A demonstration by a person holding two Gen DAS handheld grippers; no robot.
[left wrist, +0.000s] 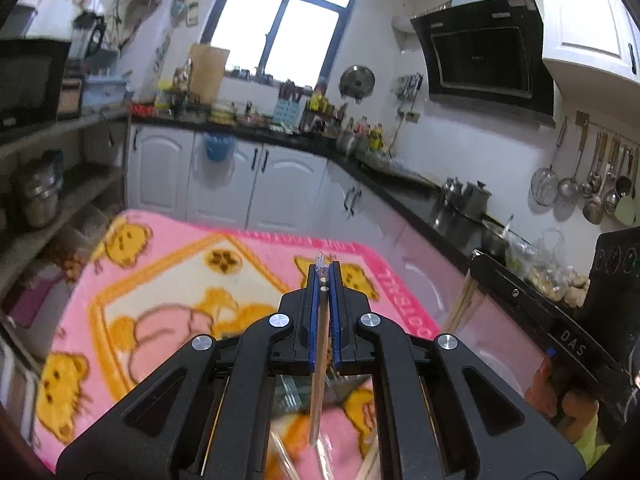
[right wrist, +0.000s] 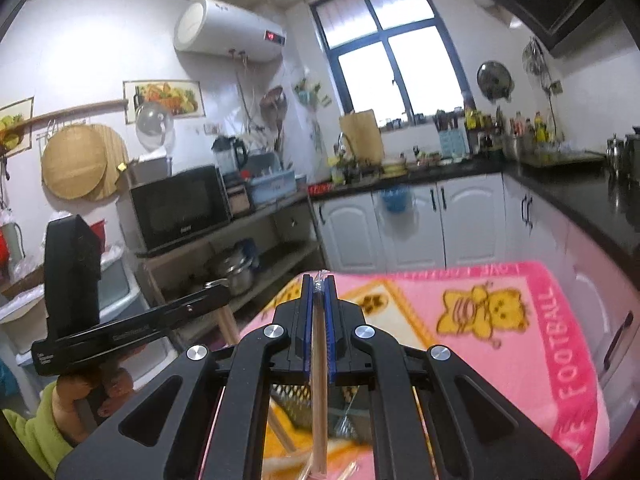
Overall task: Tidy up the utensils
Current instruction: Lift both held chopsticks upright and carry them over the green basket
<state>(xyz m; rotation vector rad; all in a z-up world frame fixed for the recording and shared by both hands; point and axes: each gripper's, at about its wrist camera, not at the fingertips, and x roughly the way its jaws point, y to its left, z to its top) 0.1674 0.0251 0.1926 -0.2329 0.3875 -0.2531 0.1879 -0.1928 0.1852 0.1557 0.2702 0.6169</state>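
Observation:
My left gripper (left wrist: 324, 270) is shut on a pair of wooden chopsticks (left wrist: 319, 368) in a clear plastic sleeve, held lengthwise between the blue pads above the pink blanket. My right gripper (right wrist: 319, 280) is shut on another wooden chopstick pair (right wrist: 319, 392), also sleeved, its tip poking past the fingertips. More loose chopsticks (left wrist: 288, 460) lie on the blanket below the left gripper. A metal wire utensil holder (right wrist: 298, 404) shows under the right gripper. The right gripper's body (left wrist: 560, 320) shows at the right of the left wrist view; the left one's body (right wrist: 100, 332) shows at the left of the right wrist view.
A pink cartoon blanket (left wrist: 168, 288) covers the table. White cabinets (left wrist: 256, 184) with a black counter (left wrist: 400, 184) run behind and to the right. Open shelves with a microwave (right wrist: 180, 208) and pots (right wrist: 236, 272) stand at the left.

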